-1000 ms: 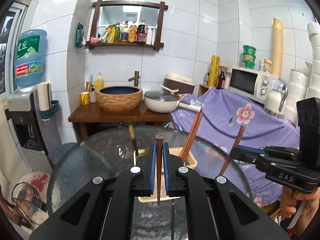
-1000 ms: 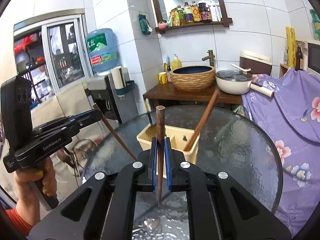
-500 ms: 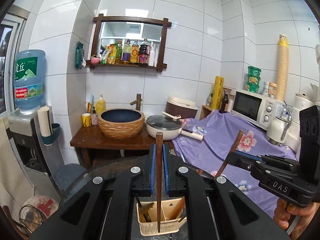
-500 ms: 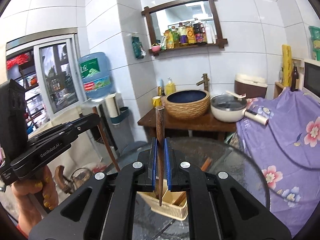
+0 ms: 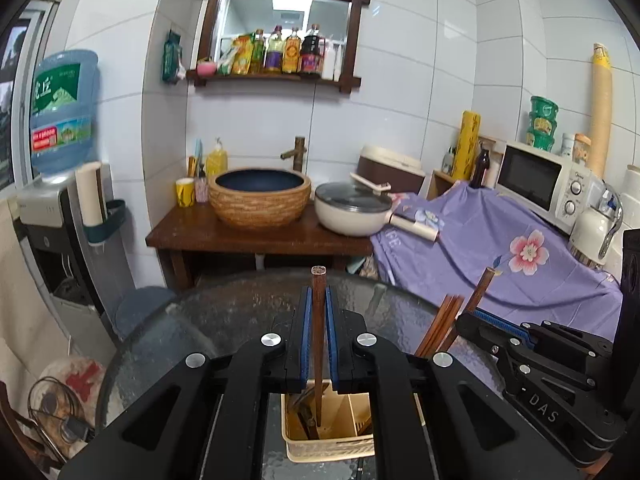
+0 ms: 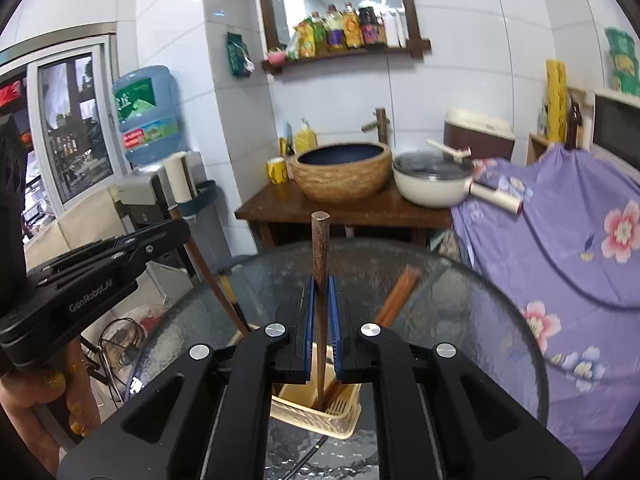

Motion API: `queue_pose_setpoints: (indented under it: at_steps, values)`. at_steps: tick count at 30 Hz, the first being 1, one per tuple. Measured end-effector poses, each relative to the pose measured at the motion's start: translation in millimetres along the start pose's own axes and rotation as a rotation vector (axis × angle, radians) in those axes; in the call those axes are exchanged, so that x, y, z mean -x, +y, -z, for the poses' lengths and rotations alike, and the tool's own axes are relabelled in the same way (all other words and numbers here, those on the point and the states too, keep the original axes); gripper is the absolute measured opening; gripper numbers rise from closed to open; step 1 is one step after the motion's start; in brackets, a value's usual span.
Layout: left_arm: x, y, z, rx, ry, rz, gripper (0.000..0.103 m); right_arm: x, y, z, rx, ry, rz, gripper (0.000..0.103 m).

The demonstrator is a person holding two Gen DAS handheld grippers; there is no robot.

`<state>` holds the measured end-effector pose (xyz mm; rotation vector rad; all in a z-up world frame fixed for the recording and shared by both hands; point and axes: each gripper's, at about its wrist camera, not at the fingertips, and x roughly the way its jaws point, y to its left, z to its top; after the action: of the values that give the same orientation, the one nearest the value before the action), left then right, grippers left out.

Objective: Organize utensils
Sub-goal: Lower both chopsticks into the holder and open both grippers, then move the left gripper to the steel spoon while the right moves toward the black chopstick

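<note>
Left gripper (image 5: 318, 336) pinches a dark wooden chopstick (image 5: 318, 344) between its blue pads, jaws pressed tight on the shaft; stick stands near upright, tip down inside the beige utensil caddy (image 5: 328, 446) on the round glass table (image 5: 224, 320). Right gripper (image 6: 320, 328) likewise clamps its own chopstick (image 6: 320, 264), tip low in the same caddy (image 6: 316, 410), seen here from the other side; no gap visible at either pair of pads.

Caddy sits just below both grippers, divided into compartments; several chopsticks already lean in it, handles slanting up toward the purple floral cloth (image 5: 500, 248); a darker utensil lies in the left compartment, kind unclear.

Judged step: lowering both sticks into the caddy, release not yet made.

To do it well:
- keep each stick close to vertical so the tip clears the divider wall; which compartment each tip occupies I cannot tell for certain;
- sink the tips until they meet the caddy floor before letting go; a drop from height may bounce the stick out or tip the light caddy;
- open the jaws slowly, one hand at a time, since the two grippers crowd each other over a small opening;
- lift straight up afterwards, clear of the leaning handles; a sideways pull may snag them.
</note>
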<state>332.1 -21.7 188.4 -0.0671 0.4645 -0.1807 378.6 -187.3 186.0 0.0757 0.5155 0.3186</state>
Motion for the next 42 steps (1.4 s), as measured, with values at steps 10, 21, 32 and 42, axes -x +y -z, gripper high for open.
queue_pose_setpoints:
  at_steps: [10, 21, 32, 42]
  values:
    - [-35.4, 11.1, 38.4, 0.021, 0.107, 0.003, 0.007, -32.0, -17.5, 29.9, -0.056, 0.071, 0.002, 0.008]
    - [-5.9, 8.3, 58.7, 0.008, 0.025, 0.018, 0.063, -11.4, -16.7, 58.2, -0.037, 0.002, 0.029, 0.056]
    - [42.0, 7.8, 145.1, -0.062, 0.034, 0.078, 0.086, 24.5, -12.0, 139.0, 0.002, 0.041, 0.005, 0.058]
    - [40.2, 9.8, 206.0, -0.175, 0.126, 0.249, 0.091, 25.9, -28.7, 200.4, -0.016, 0.145, 0.02, 0.062]
